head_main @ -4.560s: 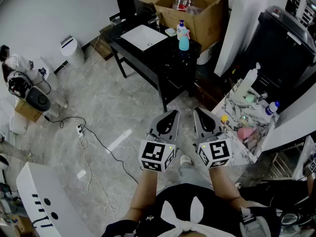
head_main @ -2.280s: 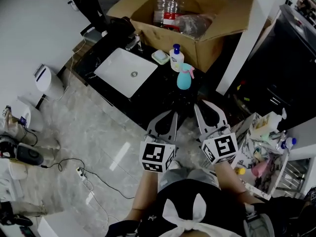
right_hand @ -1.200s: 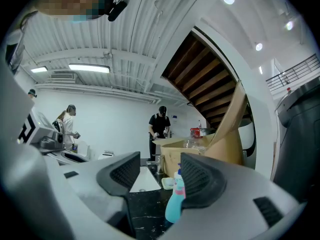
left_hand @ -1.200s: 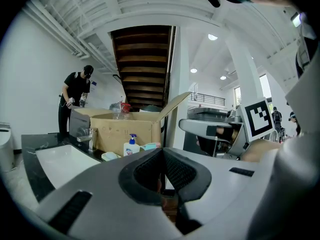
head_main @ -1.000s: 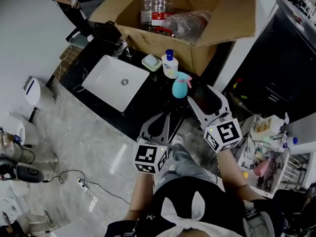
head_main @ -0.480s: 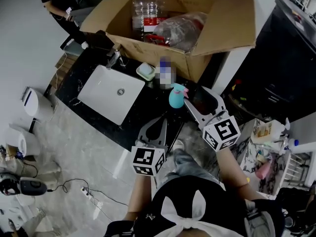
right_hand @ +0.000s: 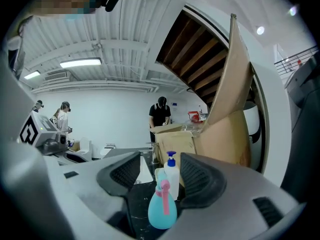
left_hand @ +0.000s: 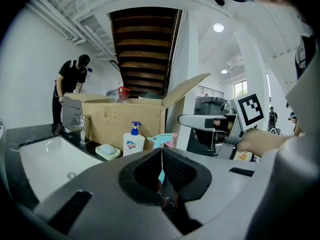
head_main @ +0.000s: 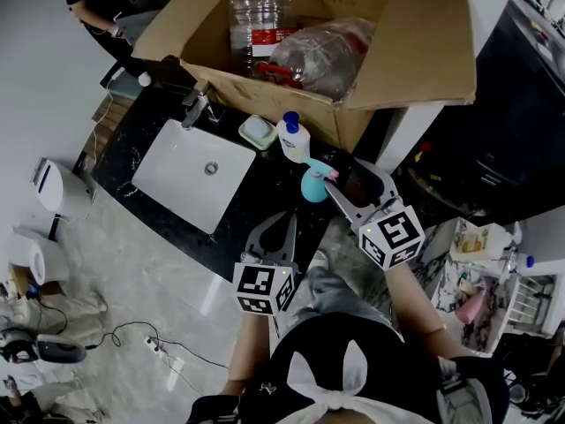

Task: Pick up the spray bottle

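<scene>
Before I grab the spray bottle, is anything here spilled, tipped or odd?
Nothing spilled or tipped: the spray bottle and soap pump bottle stand upright. Only the open cardboard box behind them looks out of place by a sink.

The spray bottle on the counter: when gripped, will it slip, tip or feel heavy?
The spray bottle has a rounded, smooth-looking teal body, so it may slip under a squeeze. Its wide base and narrow top suggest it resists tipping. It looks like plastic, so probably light, though its fill cannot be seen.
</scene>
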